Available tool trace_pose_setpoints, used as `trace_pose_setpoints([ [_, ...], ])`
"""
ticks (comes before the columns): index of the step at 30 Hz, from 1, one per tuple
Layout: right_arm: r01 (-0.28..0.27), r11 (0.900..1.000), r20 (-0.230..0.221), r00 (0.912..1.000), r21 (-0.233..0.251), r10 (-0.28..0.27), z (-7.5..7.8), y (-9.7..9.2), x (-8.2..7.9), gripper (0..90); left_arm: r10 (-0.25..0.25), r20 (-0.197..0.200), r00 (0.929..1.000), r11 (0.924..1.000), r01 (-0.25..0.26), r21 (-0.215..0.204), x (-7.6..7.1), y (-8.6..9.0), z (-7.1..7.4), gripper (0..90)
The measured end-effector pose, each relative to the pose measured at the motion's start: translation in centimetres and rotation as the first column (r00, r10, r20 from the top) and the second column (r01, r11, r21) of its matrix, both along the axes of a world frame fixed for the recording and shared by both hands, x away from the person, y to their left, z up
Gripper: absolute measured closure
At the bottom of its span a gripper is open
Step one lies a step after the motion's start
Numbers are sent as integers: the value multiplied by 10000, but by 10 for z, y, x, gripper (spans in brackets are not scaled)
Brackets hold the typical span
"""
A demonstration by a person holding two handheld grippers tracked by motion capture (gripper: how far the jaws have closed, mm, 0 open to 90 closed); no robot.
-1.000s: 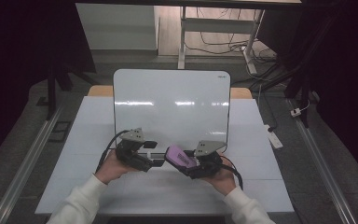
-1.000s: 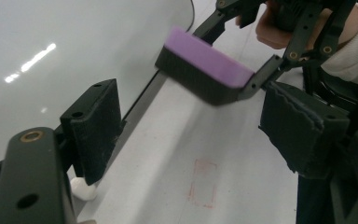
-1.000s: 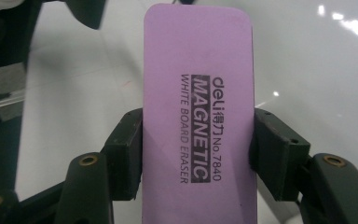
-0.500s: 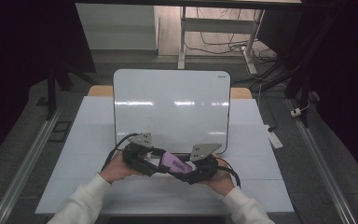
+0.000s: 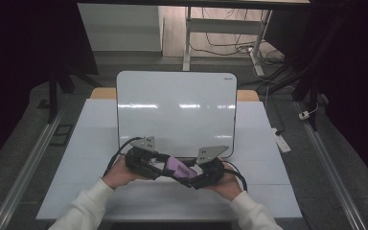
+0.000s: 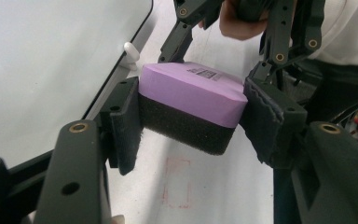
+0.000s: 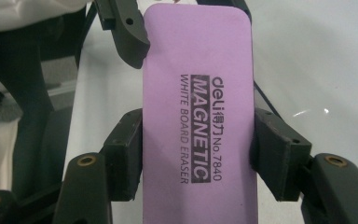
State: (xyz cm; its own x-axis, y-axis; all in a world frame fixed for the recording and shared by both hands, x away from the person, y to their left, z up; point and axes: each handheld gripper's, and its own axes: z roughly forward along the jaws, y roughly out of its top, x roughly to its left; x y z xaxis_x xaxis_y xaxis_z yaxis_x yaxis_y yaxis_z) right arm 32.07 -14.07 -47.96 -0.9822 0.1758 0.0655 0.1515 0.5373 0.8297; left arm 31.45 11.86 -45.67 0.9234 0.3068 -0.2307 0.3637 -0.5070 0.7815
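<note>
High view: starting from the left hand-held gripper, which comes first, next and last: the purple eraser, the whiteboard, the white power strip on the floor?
1. Purple eraser: right at the left hand-held gripper, between both grippers.
2. Whiteboard: just behind, at the table's middle.
3. White power strip: farthest, on the floor off the table's right edge.

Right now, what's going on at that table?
A person holds a gripper in each hand just in front of a whiteboard lying on the table. Both are on one purple whiteboard eraser, held above the table between them. The right gripper clamps its long sides. The left gripper has its pads against the eraser's short end, purple top up and dark felt down. It looks like a handover, direction unclear.
</note>
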Motion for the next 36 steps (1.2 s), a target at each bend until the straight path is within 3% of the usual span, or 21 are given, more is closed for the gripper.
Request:
trace_pose_setpoints([
  [5,920,9941,-90,9957,579,-917,3,-6,3,292,592,-120,9982,9982,-592,-35,3,5,0,409],
  [10,1914,9770,596,9785,941,-1974,13,-14,-3,274,1216,-520,9912,9918,-1234,-327,8,11,-2,409],
  [14,2600,9618,1679,9478,859,-2712,21,-17,-16,281,1633,-771,9836,9845,-1675,-513,10,14,-2,409],
  [22,3236,9462,3481,8871,-6,-3032,18,-6,-38,313,2011,-1096,9734,9759,-2088,-635,13,12,-4,409],
  [28,3515,9354,4238,8533,-375,-3037,8,5,-45,337,2218,-1332,9660,9692,-2334,-782,15,8,-4,409],
  [34,3781,9239,5090,8073,-577,-2986,4,13,-49,370,2166,-1612,9628,9665,-2348,-1037,17,2,-3,409],
  [36,3962,9156,5375,7879,-686,-3007,2,15,-50,385,2118,-1698,9624,9659,-2326,-1134,17,1,-2,409],
])
